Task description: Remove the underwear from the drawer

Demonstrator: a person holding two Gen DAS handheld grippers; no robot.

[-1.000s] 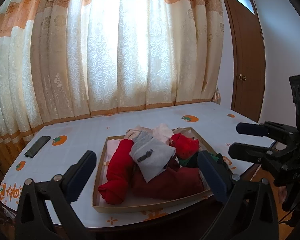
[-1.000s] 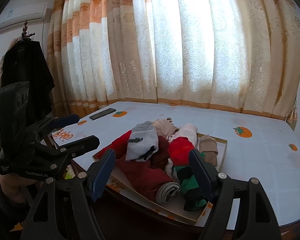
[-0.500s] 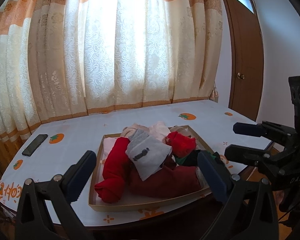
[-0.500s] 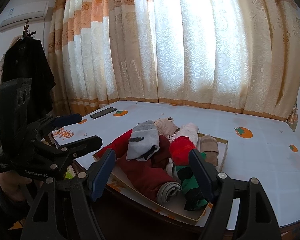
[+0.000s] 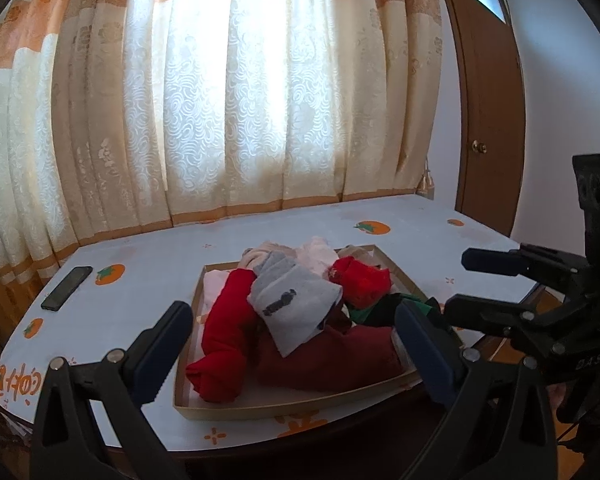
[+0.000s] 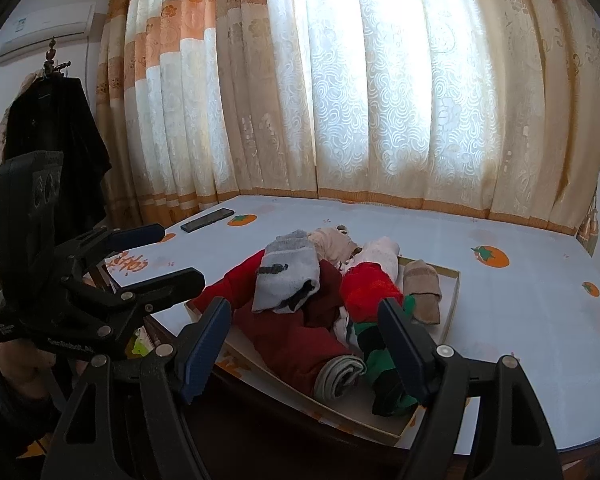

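A shallow tan drawer tray (image 5: 292, 411) lies on the table near its front edge, also in the right wrist view (image 6: 452, 292). It holds a pile of folded underwear: a grey piece (image 5: 292, 304) (image 6: 286, 280) on top, bright red pieces (image 5: 224, 336) (image 6: 370, 284), a dark red one (image 5: 336, 360) (image 6: 296, 336), a green-and-black one (image 6: 384, 368) and a beige one (image 6: 422, 292). My left gripper (image 5: 292, 352) is open and empty, in front of the tray. My right gripper (image 6: 306, 352) is open and empty, at the tray's near right corner. Each gripper shows in the other's view (image 5: 496, 284) (image 6: 156, 256).
The table (image 5: 148, 280) has a white cloth with orange fruit prints. A black phone (image 5: 66, 288) (image 6: 207, 220) lies at its far left. Curtains (image 5: 260, 100) hang behind. A brown door (image 5: 488, 120) stands at the right. Dark coats (image 6: 56, 140) hang at the left.
Both grippers have drifted slightly; the tray sits a little lower and nearer in the left wrist view. Both stay open and empty.
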